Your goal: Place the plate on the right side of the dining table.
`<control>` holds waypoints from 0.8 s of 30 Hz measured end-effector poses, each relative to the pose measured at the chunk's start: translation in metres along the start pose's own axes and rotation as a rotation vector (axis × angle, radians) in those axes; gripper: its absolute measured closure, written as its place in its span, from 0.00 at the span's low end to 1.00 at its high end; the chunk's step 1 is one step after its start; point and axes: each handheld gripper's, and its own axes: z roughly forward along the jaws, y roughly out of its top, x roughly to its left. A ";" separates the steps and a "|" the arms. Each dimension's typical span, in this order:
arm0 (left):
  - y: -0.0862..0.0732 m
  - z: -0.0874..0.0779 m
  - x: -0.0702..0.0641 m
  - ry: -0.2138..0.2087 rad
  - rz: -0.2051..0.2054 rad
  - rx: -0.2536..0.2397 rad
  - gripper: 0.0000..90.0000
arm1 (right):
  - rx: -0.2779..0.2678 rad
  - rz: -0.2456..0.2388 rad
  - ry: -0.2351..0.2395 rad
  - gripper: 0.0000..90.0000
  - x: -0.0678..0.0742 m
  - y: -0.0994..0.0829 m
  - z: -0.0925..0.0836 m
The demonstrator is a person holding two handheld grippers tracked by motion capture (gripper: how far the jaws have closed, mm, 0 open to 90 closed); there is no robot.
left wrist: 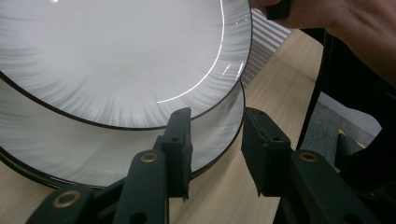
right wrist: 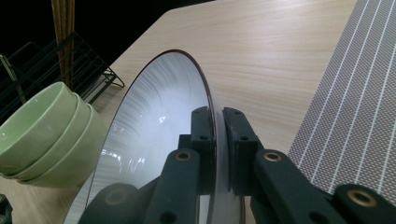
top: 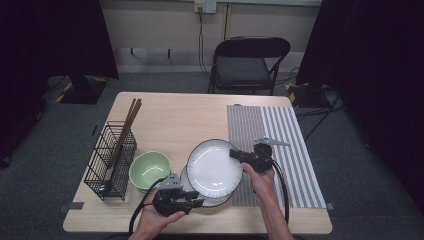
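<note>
High view: right gripper pinches the top plate by its rim — it could slip; left gripper is open, empty.

A recording room set up like a dining spot

A plain wooden table stands on grey carpet between black curtains, with a folding chair behind it and cables running down the bare wall. Plates, green bowls, a wire rack of chopsticks and a striped placemat look staged, not lived in.
</note>
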 end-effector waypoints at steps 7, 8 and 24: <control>0.004 -0.008 -0.002 0.000 0.000 -0.031 0.65 | 0.003 0.013 -0.014 0.93 0.000 0.005 0.001; 0.004 -0.008 -0.002 0.000 0.000 -0.031 0.64 | 0.003 0.013 -0.014 0.93 0.000 0.005 0.001; 0.009 -0.019 -0.006 0.017 0.055 -0.046 0.50 | -0.045 0.010 -0.030 0.93 -0.001 0.023 -0.008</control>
